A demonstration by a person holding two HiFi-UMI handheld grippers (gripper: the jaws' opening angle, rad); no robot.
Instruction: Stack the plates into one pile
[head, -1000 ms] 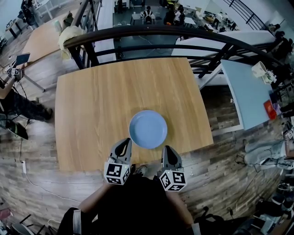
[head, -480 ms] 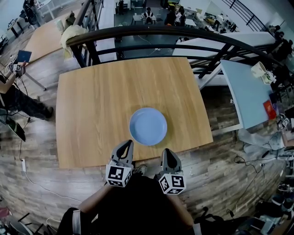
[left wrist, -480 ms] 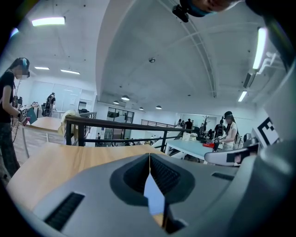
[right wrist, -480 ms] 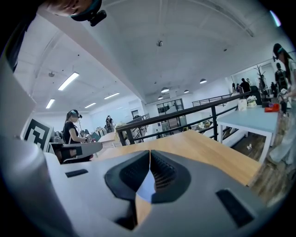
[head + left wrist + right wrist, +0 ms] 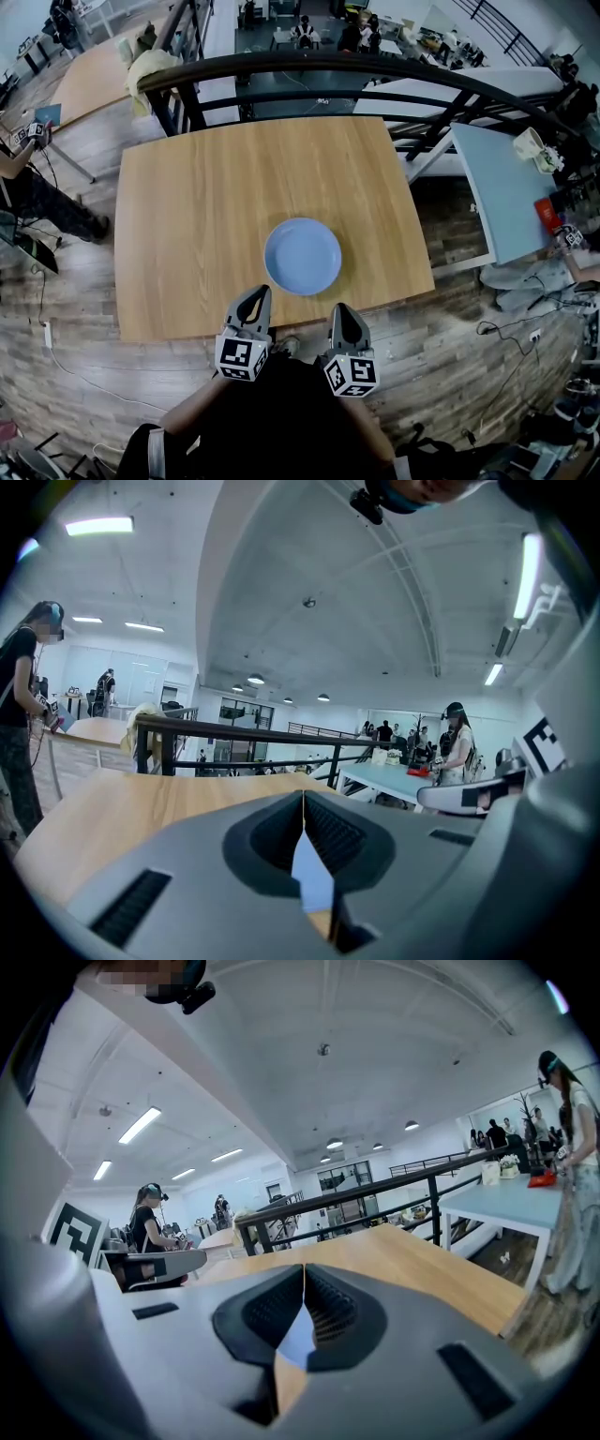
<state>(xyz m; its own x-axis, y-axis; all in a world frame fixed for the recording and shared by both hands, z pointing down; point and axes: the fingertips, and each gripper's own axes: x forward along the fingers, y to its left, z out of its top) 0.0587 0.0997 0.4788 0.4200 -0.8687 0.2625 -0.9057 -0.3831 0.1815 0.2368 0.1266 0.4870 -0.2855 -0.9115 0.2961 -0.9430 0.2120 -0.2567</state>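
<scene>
Head view: one blue plate (image 5: 302, 257) shows on the wooden table (image 5: 187, 216), centred and toward the near edge. Whether it is a single plate or a pile cannot be told from above. No plate lies apart, so stacking appears complete. Two grippers, left gripper (image 5: 253, 295) and right gripper (image 5: 340, 309), hover just short of it, jaws pressed together and empty.

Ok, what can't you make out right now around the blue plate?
1) Pile height: the head view looks down on the blue plate, so any plates under it are hidden.
2) Left gripper view: the shut left gripper covers all but a blue sliver of the plate.
3) Right gripper view: the shut right gripper does the same.
</scene>
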